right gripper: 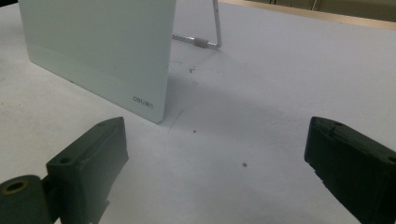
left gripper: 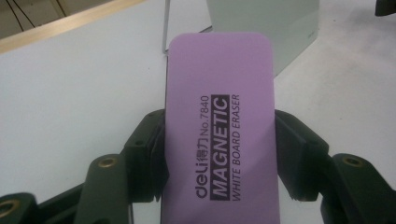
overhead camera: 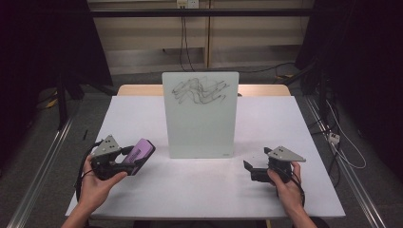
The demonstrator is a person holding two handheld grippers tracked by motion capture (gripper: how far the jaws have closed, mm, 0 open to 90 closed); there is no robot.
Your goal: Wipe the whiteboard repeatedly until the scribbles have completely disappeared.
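Nearest the person, the left gripper (overhead camera: 124,160) sits low over the front-left part of the white table (overhead camera: 190,190), its jaws closed on the long sides of a purple eraser (overhead camera: 138,154); in the left gripper view the eraser (left gripper: 219,126) rises between the two black jaws, its printed face reading "MAGNETIC WHITE BOARD ERASER", and most of its length sticks out past the jaw tips. It is probably a light block with a stiff plastic back and a soft wiping pad beneath, so a grip across the narrow width near the rear end, as here, looks secure and leaves the front free to press flat. The smooth sides could slip if pushed hard at an angle. At the front right, the right gripper (overhead camera: 254,168) rests near the table with its jaws spread wide and nothing between them, as the right gripper view makes plain. Farther back, at the middle of the table, a whiteboard (overhead camera: 200,114) stands leaning on a wire stand (right gripper: 210,32), with dark scribbles (overhead camera: 199,90) across its upper part. The board is thin, rigid and glossy, and may tip or slide backward under pressure, so the free gripper would best steady an edge. Behind the table, cables hang down the wall.
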